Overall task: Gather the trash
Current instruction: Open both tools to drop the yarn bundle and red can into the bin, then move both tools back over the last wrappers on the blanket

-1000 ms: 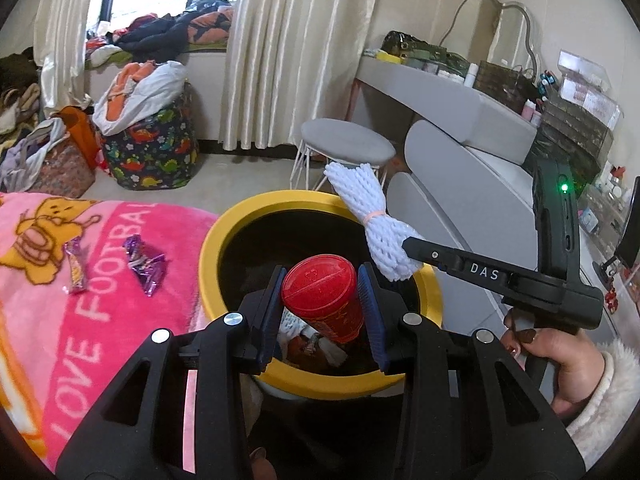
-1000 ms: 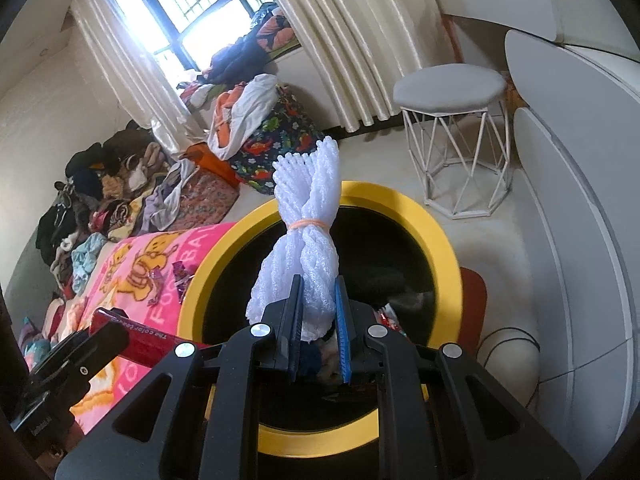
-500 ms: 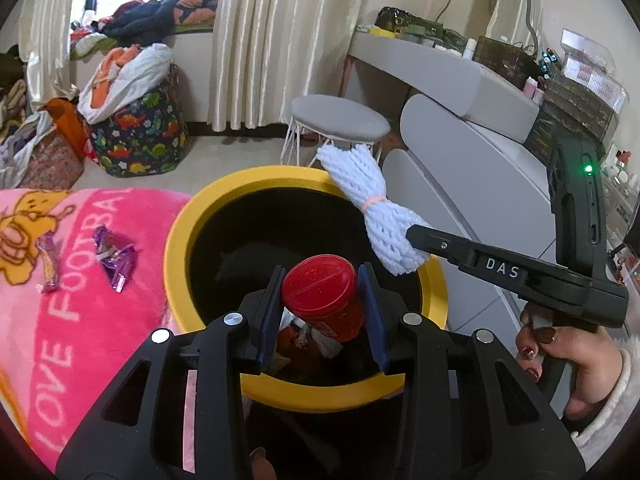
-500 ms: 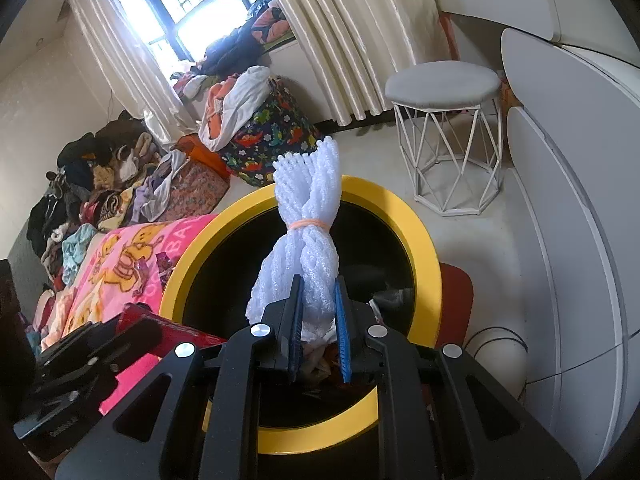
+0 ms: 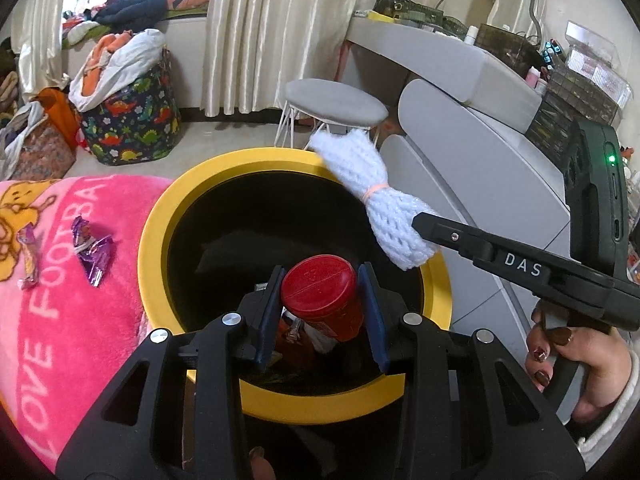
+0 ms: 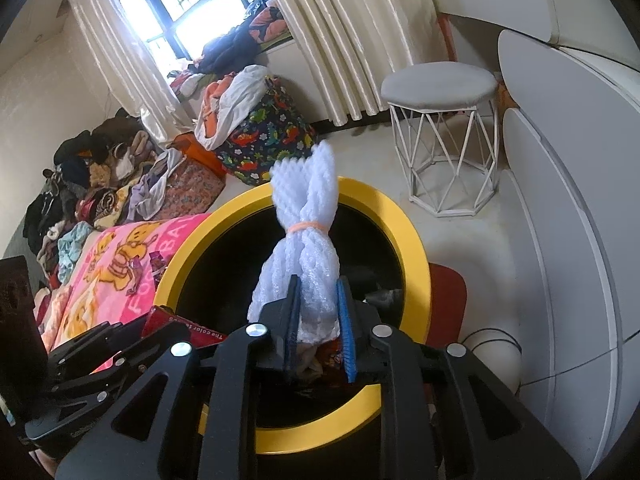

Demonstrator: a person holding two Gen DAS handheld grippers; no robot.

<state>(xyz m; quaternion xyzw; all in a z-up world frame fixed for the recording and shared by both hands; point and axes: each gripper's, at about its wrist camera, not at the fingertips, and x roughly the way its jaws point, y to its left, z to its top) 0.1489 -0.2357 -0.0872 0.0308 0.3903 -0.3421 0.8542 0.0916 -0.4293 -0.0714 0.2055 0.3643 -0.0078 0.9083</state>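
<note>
A black bin with a yellow rim [image 5: 160, 220] stands beside a pink blanket. My left gripper [image 5: 321, 274] hangs over the bin's mouth, shut on a red lidded can [image 5: 320, 296]. The can's red side [image 6: 180, 322] also shows in the right wrist view. My right gripper [image 6: 318, 284] is over the same bin [image 6: 412, 248]. Its jaws are opening, with a white foam net bundle [image 6: 304, 216] tied by an orange band still standing upright between the pads. In the left wrist view the bundle [image 5: 372, 200] sticks out past the right gripper [image 5: 424, 220]. Other trash lies in the bin.
Two candy wrappers [image 5: 94, 252] [image 5: 28, 256] lie on the pink blanket [image 5: 60, 320] left of the bin. A grey stool [image 5: 336, 100] and a dinosaur-print laundry bag [image 5: 132, 120] stand behind. A grey-white dresser [image 5: 480, 160] rises on the right. A person's hand [image 5: 560, 344] holds the right gripper.
My left gripper has come forward and down over the bin with the red can. The right gripper's jaws have widened around the foam bundle, whose top now looks blurred.
</note>
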